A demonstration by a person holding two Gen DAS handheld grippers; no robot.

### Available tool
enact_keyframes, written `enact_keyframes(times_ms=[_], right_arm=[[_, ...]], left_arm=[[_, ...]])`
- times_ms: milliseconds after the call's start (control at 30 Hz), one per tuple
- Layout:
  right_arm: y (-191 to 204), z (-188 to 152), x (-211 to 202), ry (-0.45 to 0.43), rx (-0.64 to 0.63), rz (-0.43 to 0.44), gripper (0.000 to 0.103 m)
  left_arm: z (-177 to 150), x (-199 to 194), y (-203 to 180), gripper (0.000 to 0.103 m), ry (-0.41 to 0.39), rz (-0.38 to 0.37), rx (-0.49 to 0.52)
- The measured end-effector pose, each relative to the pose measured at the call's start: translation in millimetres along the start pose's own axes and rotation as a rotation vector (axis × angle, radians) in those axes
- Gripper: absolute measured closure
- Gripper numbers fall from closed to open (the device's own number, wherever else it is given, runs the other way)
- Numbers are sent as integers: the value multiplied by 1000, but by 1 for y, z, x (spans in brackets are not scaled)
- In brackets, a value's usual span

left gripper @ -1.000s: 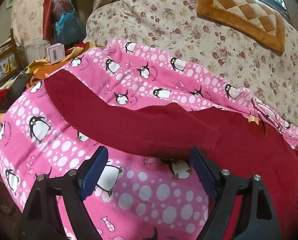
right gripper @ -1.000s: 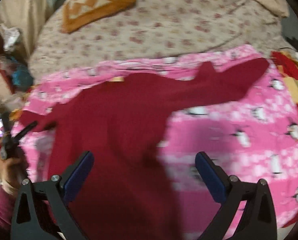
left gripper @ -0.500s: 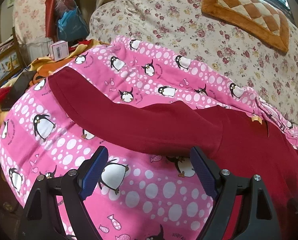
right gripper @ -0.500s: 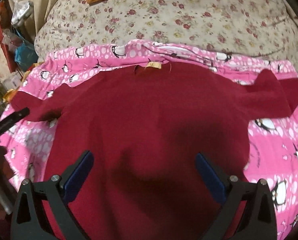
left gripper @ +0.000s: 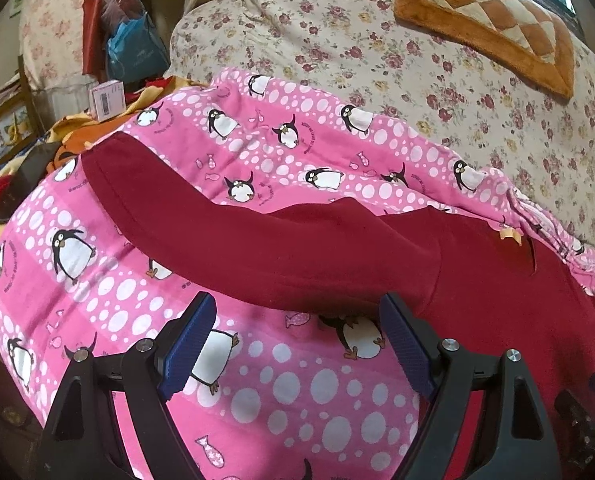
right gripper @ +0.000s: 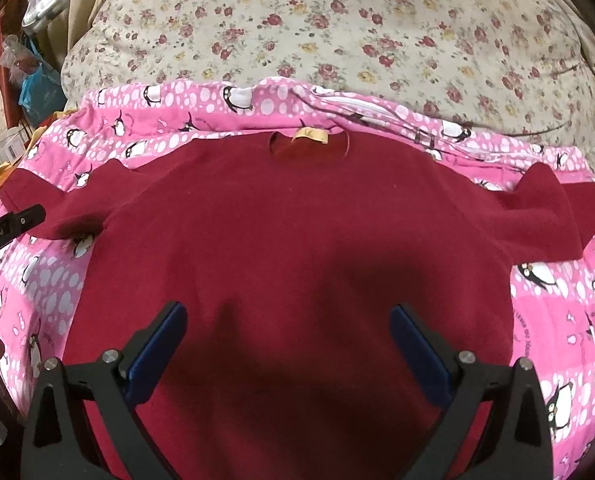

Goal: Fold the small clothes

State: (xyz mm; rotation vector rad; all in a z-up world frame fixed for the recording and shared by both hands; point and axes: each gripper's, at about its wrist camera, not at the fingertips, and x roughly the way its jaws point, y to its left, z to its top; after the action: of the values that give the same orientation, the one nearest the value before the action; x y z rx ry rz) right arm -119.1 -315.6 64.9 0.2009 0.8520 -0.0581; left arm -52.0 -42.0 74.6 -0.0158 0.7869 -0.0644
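Fleece, a dark red long-sleeved top (right gripper: pixel 297 240) with a yellow neck label (right gripper: pixel 309 136), lies spread flat on the pink penguin-print blanket (left gripper: pixel 297 380) near its far edge, below a floral quilt (right gripper: pixel 337 32), while the left gripper (left gripper: pixel 297 340) and right gripper (right gripper: pixel 287 340) hover, jaws apart.
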Motion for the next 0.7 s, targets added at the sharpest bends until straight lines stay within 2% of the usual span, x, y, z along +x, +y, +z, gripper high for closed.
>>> enact_keyframes(times_ms=[700], right_arm=[[-10,-2,8,9,51,-36,0]], left_arm=[[-4,3,-9,36,0,4,31]])
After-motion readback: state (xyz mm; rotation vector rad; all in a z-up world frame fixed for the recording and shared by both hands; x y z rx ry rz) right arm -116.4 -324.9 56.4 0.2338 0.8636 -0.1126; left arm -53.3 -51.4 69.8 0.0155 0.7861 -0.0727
